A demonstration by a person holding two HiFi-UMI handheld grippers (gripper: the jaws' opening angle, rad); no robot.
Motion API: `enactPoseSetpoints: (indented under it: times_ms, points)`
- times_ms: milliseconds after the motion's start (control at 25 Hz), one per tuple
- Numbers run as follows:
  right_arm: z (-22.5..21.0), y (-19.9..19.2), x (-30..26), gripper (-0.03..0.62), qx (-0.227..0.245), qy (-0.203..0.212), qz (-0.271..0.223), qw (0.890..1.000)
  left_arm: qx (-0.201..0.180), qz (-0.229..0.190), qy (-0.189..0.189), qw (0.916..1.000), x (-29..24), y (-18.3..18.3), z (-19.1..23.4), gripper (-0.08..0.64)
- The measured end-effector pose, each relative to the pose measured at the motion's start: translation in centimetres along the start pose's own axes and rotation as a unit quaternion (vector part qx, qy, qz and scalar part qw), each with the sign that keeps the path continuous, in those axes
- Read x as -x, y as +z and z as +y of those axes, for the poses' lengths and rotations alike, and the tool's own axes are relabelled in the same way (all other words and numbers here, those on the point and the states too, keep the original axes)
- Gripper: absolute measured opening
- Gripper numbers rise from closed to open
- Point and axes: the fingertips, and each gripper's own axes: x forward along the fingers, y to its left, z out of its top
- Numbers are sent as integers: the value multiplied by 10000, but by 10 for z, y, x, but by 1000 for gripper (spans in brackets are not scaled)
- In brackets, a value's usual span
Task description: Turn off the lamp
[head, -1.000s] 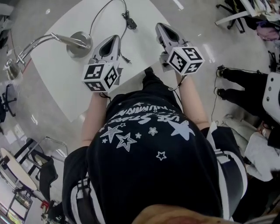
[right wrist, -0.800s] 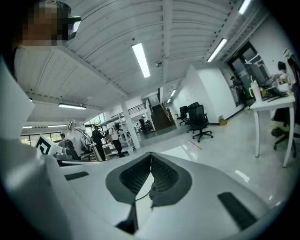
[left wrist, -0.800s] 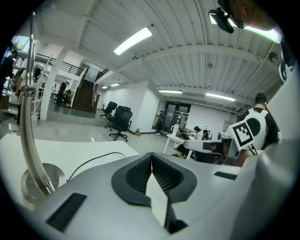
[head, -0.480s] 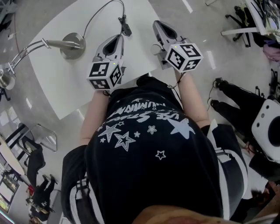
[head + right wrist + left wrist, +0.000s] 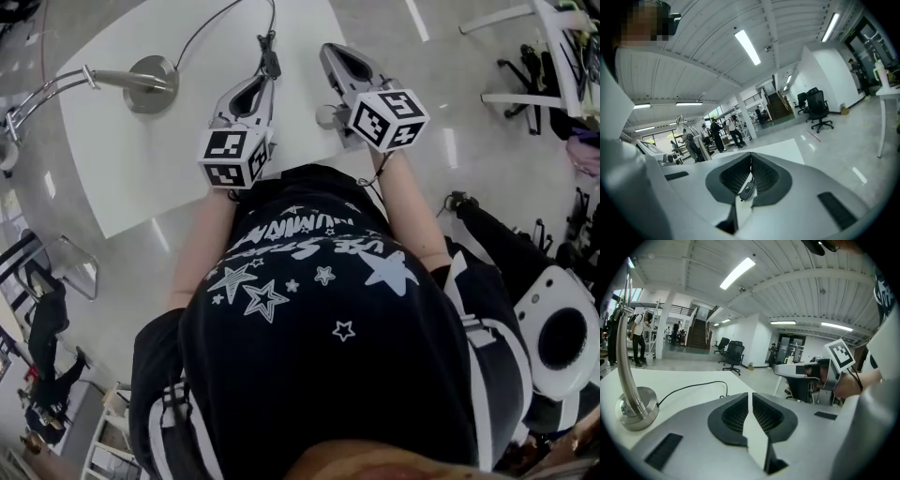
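While the left gripper [image 5: 262, 82] and right gripper [image 5: 331, 52] are held with fingers closed together, empty, the lamp [image 5: 150, 72] is seen left of the left fingertips, its cord switch [image 5: 271, 64] just beside them.

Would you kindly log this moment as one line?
left gripper: shut, empty | right gripper: shut, empty | cord switch: on table, ahead of left gripper | lamp: untouched

The lettering on the shirt [image 5: 309, 246] (upside down) cannot be read.
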Motion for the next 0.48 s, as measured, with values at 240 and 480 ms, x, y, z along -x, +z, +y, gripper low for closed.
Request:
enactPoseSetpoints:
  times_ms: [240, 480]
  points:
    - [-2, -8, -6, 6, 44, 229, 206, 9995, 94, 81, 260, 9996, -10, -13, 0, 15]
    - [-4, -16, -13, 6, 18, 265, 313, 9992, 107, 424, 218, 9988, -27, -37, 5, 124]
